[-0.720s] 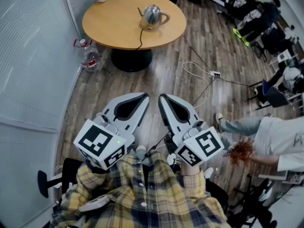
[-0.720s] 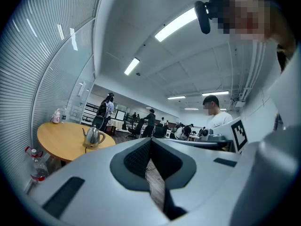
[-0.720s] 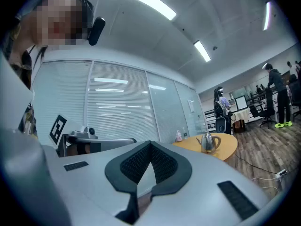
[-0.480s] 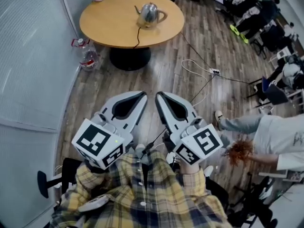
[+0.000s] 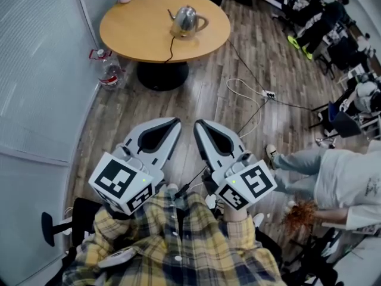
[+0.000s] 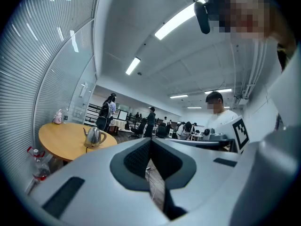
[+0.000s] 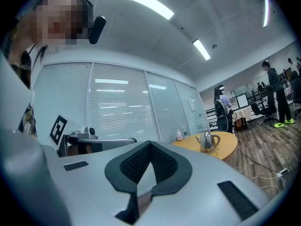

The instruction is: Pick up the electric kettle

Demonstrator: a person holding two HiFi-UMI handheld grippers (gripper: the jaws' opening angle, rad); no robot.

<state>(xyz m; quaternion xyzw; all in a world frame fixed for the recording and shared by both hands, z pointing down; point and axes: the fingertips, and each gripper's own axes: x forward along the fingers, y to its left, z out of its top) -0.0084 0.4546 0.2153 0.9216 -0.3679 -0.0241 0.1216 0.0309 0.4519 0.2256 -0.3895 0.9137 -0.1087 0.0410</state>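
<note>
While well apart from the target, hovers level over plank floor (image 5: 202, 94), lower centre, probably poised to approach. Upper centre: round, smooth wooden table (image 5: 131, 34). Matte grey left gripper (image 5: 175, 121) and right gripper (image 5: 197, 124), jaws together, empty. On table, shiny rounded steel electric kettle (image 5: 186, 20), tethered by black cord (image 5: 170, 47).

No word, brand or number is legible. The white plastic cubes (image 5: 122, 183) show only black square patterns.

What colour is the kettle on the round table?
The kettle is shiny silver; the head view shows it best.
</note>
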